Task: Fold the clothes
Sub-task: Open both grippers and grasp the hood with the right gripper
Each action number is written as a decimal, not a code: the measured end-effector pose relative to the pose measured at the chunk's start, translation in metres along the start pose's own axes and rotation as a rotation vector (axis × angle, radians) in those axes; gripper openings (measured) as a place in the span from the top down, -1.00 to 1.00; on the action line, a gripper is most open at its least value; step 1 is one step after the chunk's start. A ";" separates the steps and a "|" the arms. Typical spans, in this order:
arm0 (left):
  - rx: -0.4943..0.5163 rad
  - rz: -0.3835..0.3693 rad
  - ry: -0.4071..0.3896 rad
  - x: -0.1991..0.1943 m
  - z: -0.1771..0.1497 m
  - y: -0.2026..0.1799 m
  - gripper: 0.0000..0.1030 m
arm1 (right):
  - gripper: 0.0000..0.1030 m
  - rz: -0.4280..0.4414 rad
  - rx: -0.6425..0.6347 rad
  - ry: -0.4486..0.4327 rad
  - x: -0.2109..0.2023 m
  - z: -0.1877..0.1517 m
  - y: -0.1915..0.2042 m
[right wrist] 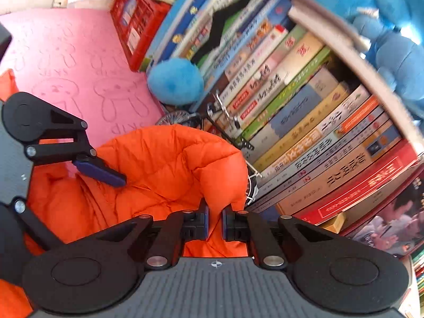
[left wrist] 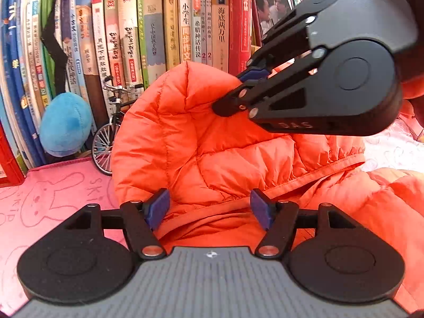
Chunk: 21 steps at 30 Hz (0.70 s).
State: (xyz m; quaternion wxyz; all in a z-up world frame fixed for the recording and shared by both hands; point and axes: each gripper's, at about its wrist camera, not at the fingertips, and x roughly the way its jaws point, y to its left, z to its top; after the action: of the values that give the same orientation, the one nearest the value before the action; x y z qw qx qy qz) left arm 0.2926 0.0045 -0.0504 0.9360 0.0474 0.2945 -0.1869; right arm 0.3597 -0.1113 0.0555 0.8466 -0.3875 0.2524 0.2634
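An orange puffer jacket (left wrist: 212,148) lay bunched on a pink mat (left wrist: 53,198) spread over the bench, its hood (left wrist: 172,111) raised and standing up in front of a row of books (left wrist: 159,31). The left hand-held gripper (left wrist: 209,209) hovered low over the hood's hem, its 2 blue pads (left wrist: 159,206) standing apart on either side of the hem, with fabric between them but not pressed. The right hand-held gripper (left wrist: 238,90) reached in from the upper right of the left wrist view and was clamped on the hood's upper edge; in the right wrist view its pads (right wrist: 202,222) were drawn together, with a thin fold of orange cloth pinched between them. In that same view, the left hand-held gripper (right wrist: 100,172) showed at the left, 1 blue pad lying against the jacket.

Behind the hood stood a small model bicycle (left wrist: 111,132), close to the books and partly hidden by the fabric. Left of it, a blue plush ball (left wrist: 65,124) rested against the book spines. A black strap (left wrist: 53,42) hung down across the books at the far left. A red crate (right wrist: 135,29) sat at the mat's far edge in the right wrist view, and a larger blue plush toy (right wrist: 384,26) lay on top of the books.
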 end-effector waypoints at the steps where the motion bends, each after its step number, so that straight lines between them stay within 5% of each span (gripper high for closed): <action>1: -0.009 -0.010 -0.017 -0.014 -0.001 0.003 -0.29 | 0.80 -0.020 0.005 -0.035 -0.017 -0.001 0.004; 7: -0.103 -0.026 -0.133 -0.094 0.006 0.016 -0.47 | 0.80 -0.102 -0.016 -0.179 -0.105 -0.020 0.043; 13: -0.237 -0.052 -0.246 -0.157 0.030 0.046 -0.57 | 0.80 -0.144 -0.052 -0.207 -0.153 -0.044 0.091; 17: -0.287 -0.103 -0.249 -0.159 0.063 0.050 -0.62 | 0.80 -0.123 -0.060 -0.207 -0.164 -0.046 0.123; 21: -0.201 -0.078 -0.200 -0.154 0.070 0.025 -0.65 | 0.84 -0.077 -0.046 -0.230 -0.185 -0.049 0.148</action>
State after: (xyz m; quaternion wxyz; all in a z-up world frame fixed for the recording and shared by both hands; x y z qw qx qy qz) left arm 0.2225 0.0632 0.0938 0.9527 -0.0770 0.2185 -0.1966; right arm 0.1180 -0.1132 0.0673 0.8704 -0.3834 0.1322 0.2791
